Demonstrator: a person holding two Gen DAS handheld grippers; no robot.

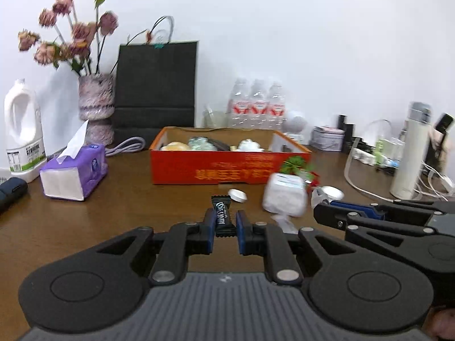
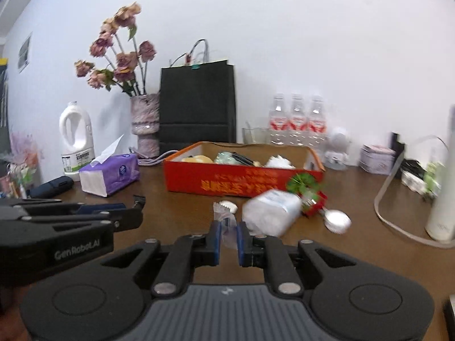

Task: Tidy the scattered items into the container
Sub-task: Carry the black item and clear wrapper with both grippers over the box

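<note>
Left wrist: glossy black white-lettered candy [image 1: 222, 216].

Table [image 1: 128, 204]: dark brown wood, smooth, faint sheen. 
Box [image 1: 199, 167]: red printed cardboard, matt, plain brown card inside. 
Candy [image 1: 223, 217]: black plastic wrapper, slightly glossy, crimped ends, white print. 
Left gripper [image 1: 223, 226]: matt black plastic arms, blue rubbery-looking pads, bright metal pins at the joints. 
Right gripper [image 2: 229, 234]: same build; a clear crinkled wrapper [image 2: 226, 221] sits between the pads. 
Tissue pack [image 1: 75, 170]: purple plastic film, soft shine; white paper tissue sticking out. 
Bag [image 1: 156, 85]: matt black paper. 
Vase [image 1: 96, 105]: mottled pink, rough-looking. 
Water bottles [image 1: 257, 105]: clear plastic. 
Jug [image 1: 22, 130]: white plastic, smooth. 
Spoon [image 2: 337, 218]: shiny, metal-looking.
</note>
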